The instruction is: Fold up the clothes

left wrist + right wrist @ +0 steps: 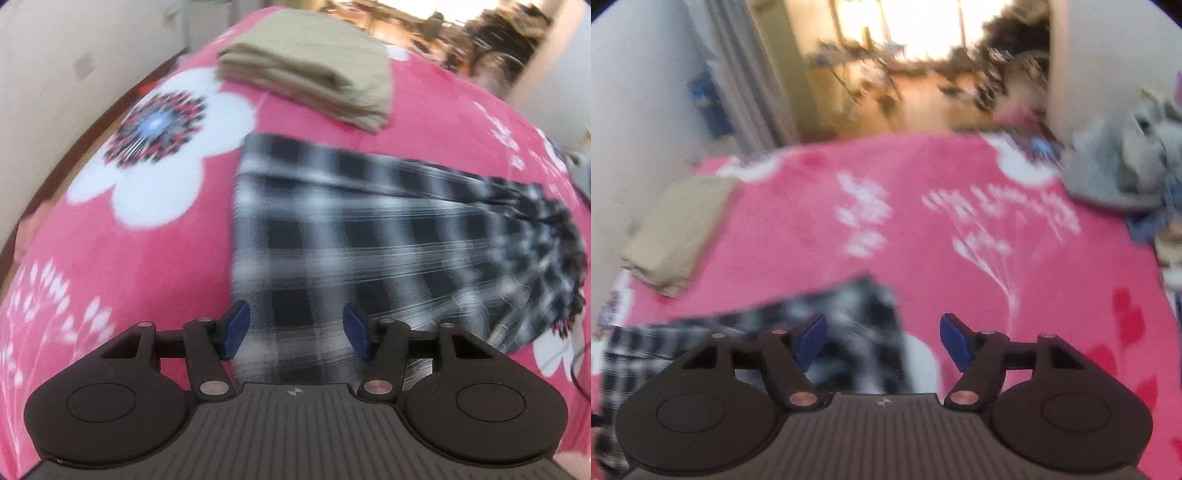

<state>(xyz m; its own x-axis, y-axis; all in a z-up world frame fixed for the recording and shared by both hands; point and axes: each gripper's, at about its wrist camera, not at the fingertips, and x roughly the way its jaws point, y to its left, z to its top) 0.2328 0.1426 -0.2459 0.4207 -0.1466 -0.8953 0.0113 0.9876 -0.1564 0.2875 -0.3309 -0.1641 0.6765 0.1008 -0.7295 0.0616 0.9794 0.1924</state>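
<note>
Below left tool [295, 328], checked garment [369, 229] spread flat; jaws apart, empty.

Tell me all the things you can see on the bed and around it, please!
blanket: one, pink with white flowers, spread over the bed.
checked garment: one, black and white, lying flat on the blanket in front of both grippers.
folded cloth: one, beige, on the blanket beyond the checked garment.
pile of clothes: one heap, grey and blue, at the far right edge of the bed; too blurred to count pieces.
doorway: one, bright, past the far end of the bed; the room behind it is blurred.
left gripper: one, black with blue pads, open above the checked garment.
right gripper: one, black with blue pads, open over the garment's edge, holding nothing.
</note>
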